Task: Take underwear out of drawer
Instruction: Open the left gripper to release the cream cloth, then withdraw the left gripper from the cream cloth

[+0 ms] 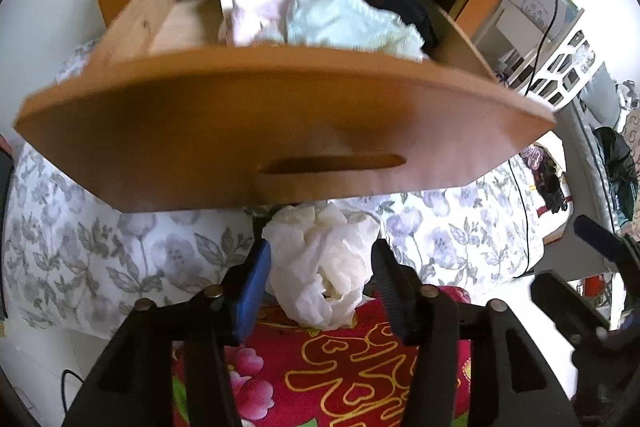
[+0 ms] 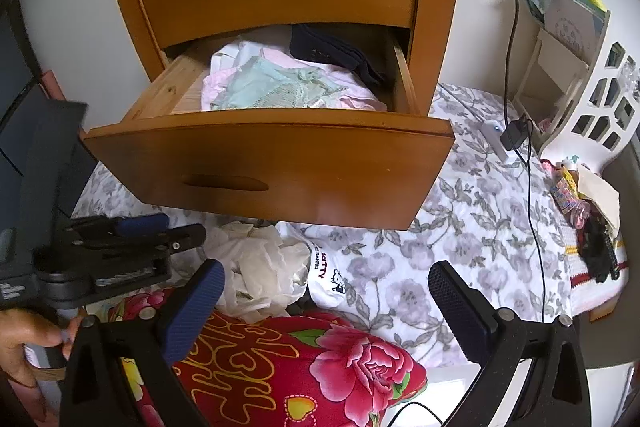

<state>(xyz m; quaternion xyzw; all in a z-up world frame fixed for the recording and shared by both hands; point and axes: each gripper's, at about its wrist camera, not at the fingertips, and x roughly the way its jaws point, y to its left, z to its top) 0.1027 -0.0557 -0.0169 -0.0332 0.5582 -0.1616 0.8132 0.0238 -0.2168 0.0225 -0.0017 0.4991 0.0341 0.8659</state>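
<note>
**One piece out, more waiting in the drawer above**

The left tool (image 1: 318, 267) stood half open around a crumpled white garment (image 1: 320, 267) lying on the bed (image 1: 120, 247), pads not pressing it. The right tool (image 2: 326, 291) gaped wide, holding nothing. Up and beyond both, the open drawer (image 2: 268, 151) held more underwear (image 2: 276, 87): pale green, pink, white, dark.

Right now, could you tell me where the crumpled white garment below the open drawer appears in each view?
Left wrist: the white garment is at lower centre, between the left gripper's fingers.
Right wrist: lower left of centre, on the bed.
Shared landmark: the open drawer's handle slot.
</note>
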